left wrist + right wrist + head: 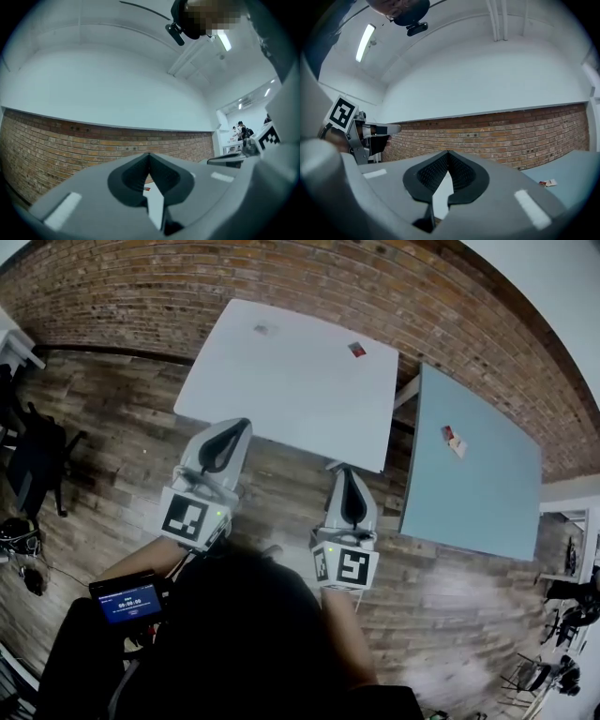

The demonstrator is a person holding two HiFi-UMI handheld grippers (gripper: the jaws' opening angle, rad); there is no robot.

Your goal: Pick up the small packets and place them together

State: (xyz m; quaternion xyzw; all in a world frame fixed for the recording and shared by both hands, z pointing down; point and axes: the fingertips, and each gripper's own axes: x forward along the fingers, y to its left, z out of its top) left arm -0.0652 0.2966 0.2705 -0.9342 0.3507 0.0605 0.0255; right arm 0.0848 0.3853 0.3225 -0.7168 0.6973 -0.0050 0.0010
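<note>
As I judge it, nothing has been gathered yet. My left tongs (242,425) and right tongs (345,470) are both pressed together with nothing between them. They hang over the wooden floor (122,427), just short of the near edge of the white tabletop (291,399).

The packets lie well apart. A grey packet (265,329) sits far ahead of the left tongs, near the far edge. A red packet (356,349) lies ahead of the right tongs, also on the far side. A red-and-white packet (454,440) lies off to the right of the right tongs, on the separate blue-grey tabletop (487,502). I cannot tell whether that last one is one packet or two. All the picking up and placing together is left to do.
</note>
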